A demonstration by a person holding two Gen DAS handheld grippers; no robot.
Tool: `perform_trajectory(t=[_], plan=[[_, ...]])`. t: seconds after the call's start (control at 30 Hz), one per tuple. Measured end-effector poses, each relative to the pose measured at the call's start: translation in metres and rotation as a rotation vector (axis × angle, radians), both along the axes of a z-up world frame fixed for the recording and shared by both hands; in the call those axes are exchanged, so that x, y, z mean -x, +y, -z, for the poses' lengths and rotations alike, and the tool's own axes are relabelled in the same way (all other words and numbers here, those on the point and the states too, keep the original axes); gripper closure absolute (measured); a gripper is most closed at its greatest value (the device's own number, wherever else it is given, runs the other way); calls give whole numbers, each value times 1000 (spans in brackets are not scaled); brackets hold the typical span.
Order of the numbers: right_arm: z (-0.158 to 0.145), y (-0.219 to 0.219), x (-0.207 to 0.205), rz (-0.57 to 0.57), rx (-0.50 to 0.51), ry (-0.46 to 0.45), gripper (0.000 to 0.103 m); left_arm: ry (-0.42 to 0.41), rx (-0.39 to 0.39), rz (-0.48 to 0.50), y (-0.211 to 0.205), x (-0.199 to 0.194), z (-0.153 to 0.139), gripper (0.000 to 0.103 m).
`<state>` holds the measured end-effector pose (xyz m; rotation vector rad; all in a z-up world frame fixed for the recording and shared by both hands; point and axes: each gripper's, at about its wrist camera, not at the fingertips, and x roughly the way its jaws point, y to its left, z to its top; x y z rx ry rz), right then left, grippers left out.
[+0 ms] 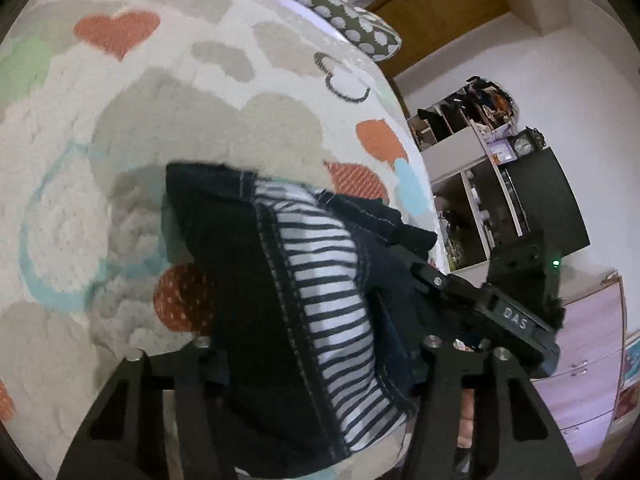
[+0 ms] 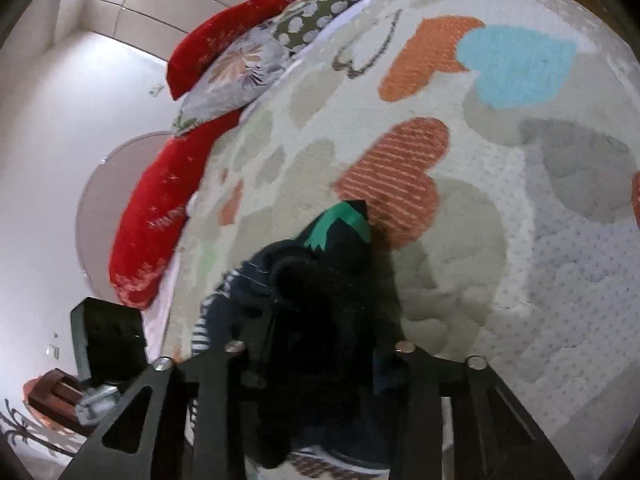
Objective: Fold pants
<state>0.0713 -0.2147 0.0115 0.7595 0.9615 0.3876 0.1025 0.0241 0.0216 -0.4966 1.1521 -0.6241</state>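
Dark denim pants (image 1: 240, 280) with a black-and-white striped inner waistband (image 1: 332, 308) hang bunched over a bed with a heart-patterned cover (image 1: 180, 120). My left gripper (image 1: 316, 364) is shut on the pants at the waist, the cloth filling the space between its arms. In the right wrist view the pants (image 2: 320, 340) show as a dark bunch, with a green-taped fingertip (image 2: 340, 224) sticking out on top. My right gripper (image 2: 320, 360) is shut on the pants too. The right gripper's body (image 1: 516, 312) shows close beside the left one.
Pillows lie at the head of the bed: a polka-dot one (image 1: 332, 4), red ones (image 2: 156, 216) and a floral one (image 2: 240, 68). An open shelf unit (image 1: 472, 184) and a drawer chest (image 1: 592, 360) stand beyond the bed's edge.
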Motion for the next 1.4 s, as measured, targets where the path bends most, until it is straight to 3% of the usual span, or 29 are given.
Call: perform_trajectory(t=[0.1, 0.3, 0.37, 0.43, 0.47, 0.5, 0.53, 0.6, 0.73, 0.87, 0.9, 1.0, 1.1, 1.17, 1.27, 1.33, 1.4], plan=[[-17, 4, -1, -7, 14, -40, 71, -17, 1, -20, 7, -16, -11, 52], [-46, 21, -36, -26, 87, -109, 73, -89, -82, -84, 13, -68, -37, 51], [-45, 24, -53, -13, 108, -103, 72, -86, -156, -127, 14, -86, -31, 42], [-39, 25, -67, 21, 145, -82, 68, -61, -288, -185, 15, -96, -18, 36], [-32, 26, -77, 46, 191, -59, 62, -42, -313, -188, 16, -100, -11, 36], [-26, 26, -83, 59, 235, -34, 50, -15, -298, -178, 18, -100, -5, 36], [-18, 26, -89, 70, 294, -3, 44, 0, -255, -187, 24, -95, -4, 36], [-15, 21, -91, 67, 306, 8, 44, -19, -201, -212, 34, -82, -12, 36], [-55, 9, -62, 100, 264, -114, 44, -135, -214, -231, 42, -48, -42, 35], [-79, 13, -37, 44, 103, -168, 52, -128, -256, -189, 28, -33, -30, 34], [-77, 18, -34, 21, 68, -161, 58, -112, -271, -182, 21, -36, -20, 34], [-57, 31, -34, -35, -37, -91, 59, -81, -306, -190, 15, -28, 1, 34], [-30, 33, -37, 20, 27, -19, 62, -116, -308, -186, 15, -20, -7, 34], [-22, 27, -37, 60, 45, -18, 64, -137, -302, -192, 19, -11, -19, 34], [-38, 18, -25, 102, 66, -53, 62, -196, -327, -220, 26, 10, -37, 29], [-50, 16, -10, 125, 111, -93, 53, -251, -353, -252, 29, 28, -47, 24], [-57, 11, 10, 144, 165, -120, 50, -307, -393, -288, 32, 48, -55, 23]])
